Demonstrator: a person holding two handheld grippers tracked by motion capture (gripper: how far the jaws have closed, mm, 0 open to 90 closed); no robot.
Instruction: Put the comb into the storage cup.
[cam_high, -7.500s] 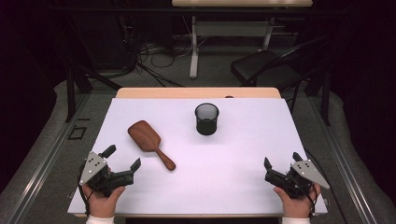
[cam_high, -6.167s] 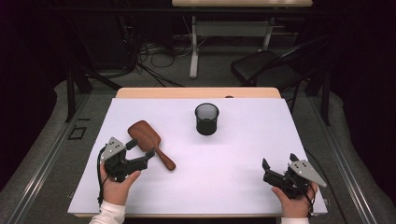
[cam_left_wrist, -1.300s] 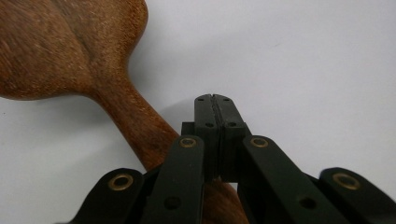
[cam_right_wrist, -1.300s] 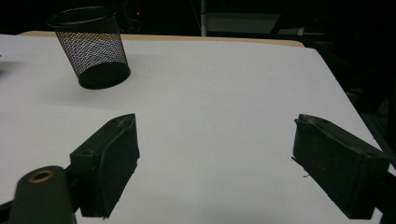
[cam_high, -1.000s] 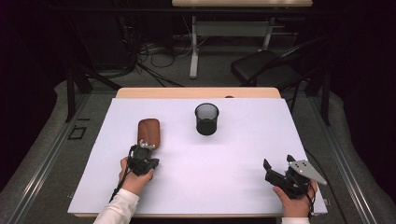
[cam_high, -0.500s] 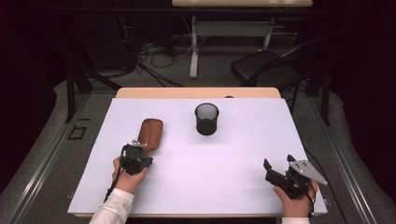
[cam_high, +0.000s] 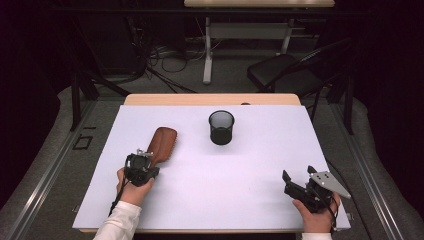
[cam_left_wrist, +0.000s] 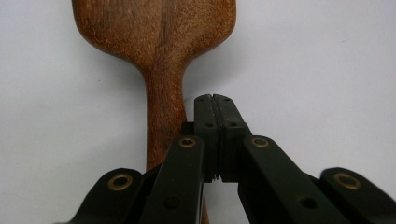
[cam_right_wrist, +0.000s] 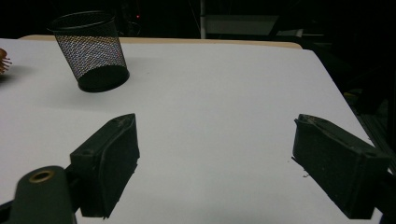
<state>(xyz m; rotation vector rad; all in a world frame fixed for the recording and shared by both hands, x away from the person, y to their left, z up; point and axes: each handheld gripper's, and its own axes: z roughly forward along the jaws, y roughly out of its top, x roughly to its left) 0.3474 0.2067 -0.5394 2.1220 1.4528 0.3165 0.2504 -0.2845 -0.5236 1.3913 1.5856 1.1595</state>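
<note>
A brown wooden hairbrush (cam_high: 161, 144) lies on the white table cover, head away and to the right, handle toward the person. My left gripper (cam_high: 144, 159) sits over the handle end. In the left gripper view the brush (cam_left_wrist: 159, 42) runs up the picture. The left gripper (cam_left_wrist: 215, 100) is shut there, pads together with nothing between them, just right of the handle. A black mesh cup (cam_high: 221, 127) stands upright at the middle back. My right gripper (cam_high: 298, 175) rests at the front right, open and empty. In the right gripper view the jaws of the right gripper (cam_right_wrist: 215, 122) stand wide over bare cover, with the mesh cup (cam_right_wrist: 91, 51) far left.
The white cover (cam_high: 225, 195) spans most of the table, with a wooden strip (cam_high: 210, 99) along the far edge. Behind the table are a black chair (cam_high: 285, 72), a desk leg (cam_high: 206, 55) and floor cables (cam_high: 160, 55). Bristles of the brush (cam_right_wrist: 3, 60) show at the right gripper view's left edge.
Since the earliest frames the left gripper came in from the front left, shut, and the brush turned head-away. In the last second the handle end and left gripper shifted slightly left. The right gripper stayed put.
</note>
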